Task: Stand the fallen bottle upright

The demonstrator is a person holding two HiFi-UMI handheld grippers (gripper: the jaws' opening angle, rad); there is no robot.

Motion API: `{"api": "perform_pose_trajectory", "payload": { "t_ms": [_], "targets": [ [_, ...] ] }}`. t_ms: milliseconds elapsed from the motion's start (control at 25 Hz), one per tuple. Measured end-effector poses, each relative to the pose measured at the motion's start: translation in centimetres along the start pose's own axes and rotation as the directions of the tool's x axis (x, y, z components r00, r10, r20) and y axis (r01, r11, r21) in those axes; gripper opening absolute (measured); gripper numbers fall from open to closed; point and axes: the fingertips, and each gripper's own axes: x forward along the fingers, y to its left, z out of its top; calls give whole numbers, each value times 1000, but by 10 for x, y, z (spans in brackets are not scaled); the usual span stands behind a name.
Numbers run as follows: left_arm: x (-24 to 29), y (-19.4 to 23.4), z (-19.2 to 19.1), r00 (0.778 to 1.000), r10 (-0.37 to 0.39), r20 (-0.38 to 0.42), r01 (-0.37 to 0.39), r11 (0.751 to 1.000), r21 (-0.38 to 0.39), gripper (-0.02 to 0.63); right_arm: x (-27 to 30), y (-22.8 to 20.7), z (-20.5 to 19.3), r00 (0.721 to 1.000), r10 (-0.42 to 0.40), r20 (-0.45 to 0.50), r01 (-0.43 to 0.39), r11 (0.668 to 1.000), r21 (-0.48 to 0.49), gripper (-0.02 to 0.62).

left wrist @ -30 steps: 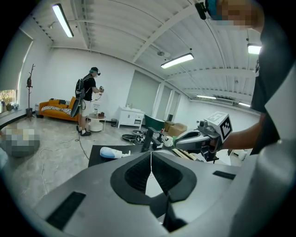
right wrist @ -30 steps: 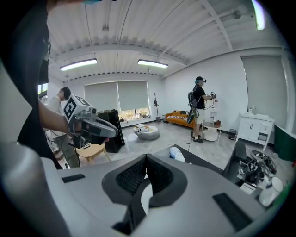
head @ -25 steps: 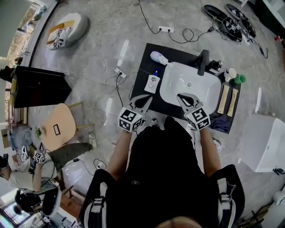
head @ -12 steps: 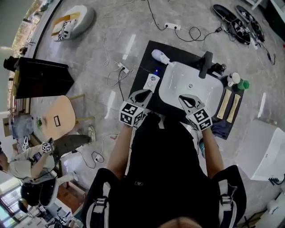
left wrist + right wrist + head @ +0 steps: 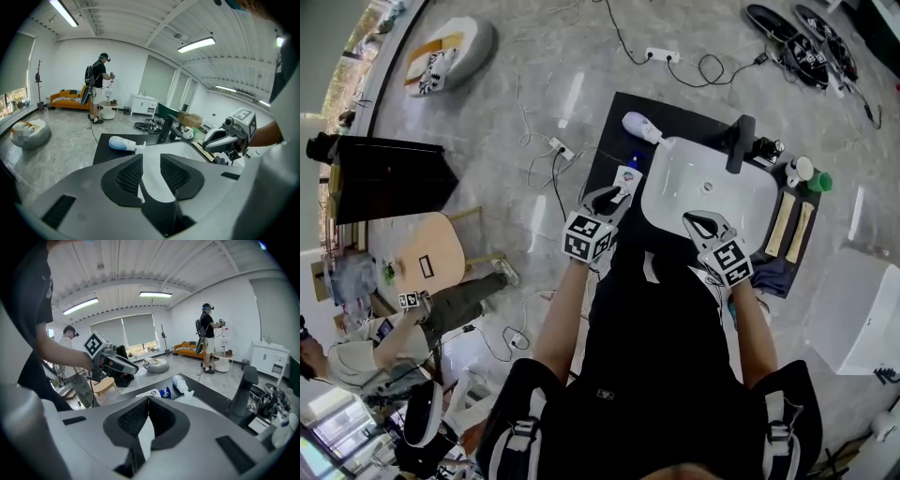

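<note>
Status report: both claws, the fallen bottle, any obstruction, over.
Left claw just been opening, empty; right claw shut, empty. Bottle lying beside sink, untouched. Flat white item between left claw and bottle.

I see the white, blue-tinted bottle lying on its side on the black surface, well ahead of the left hand-held gripper.

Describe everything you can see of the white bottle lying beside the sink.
The bottle is white and looks like plastic, with a pale blue patch on its body and a white spray head at one end. It lies on its side on the black countertop, by the far left corner of the white basin, spray head toward the basin. Nothing holds it.
</note>
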Motion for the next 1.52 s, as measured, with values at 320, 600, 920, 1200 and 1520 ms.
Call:
{"api": "perform_pose_trajectory", "payload": {
  "t_ms": [320, 600, 920, 1200, 1520],
  "targets": [
    [34, 43, -23, 990, 98, -102, -104, 993, -48, 180, 11, 13, -18, 998, 3, -66, -1, 1000, 28, 60],
    [67, 59, -47, 964, 113, -242, -126, 991, -41, 265, 17, 26, -34, 994, 7, -111, -2, 999, 43, 60],
    [109, 75, -80, 892, 145, -429, -140, 989, 42, 332, 24, 31, -45, 991, 5, -133, 4, 998, 64, 60],
    [131, 84, -102, 812, 182, -554, -177, 982, 64, 342, 24, 27, -52, 989, -8, -146, 19, 997, 72, 60],
    [142, 85, -111, 764, 195, -615, -183, 980, 83, 342, 25, 24, -52, 989, -7, -147, 19, 997, 81, 60]
  ]
}}
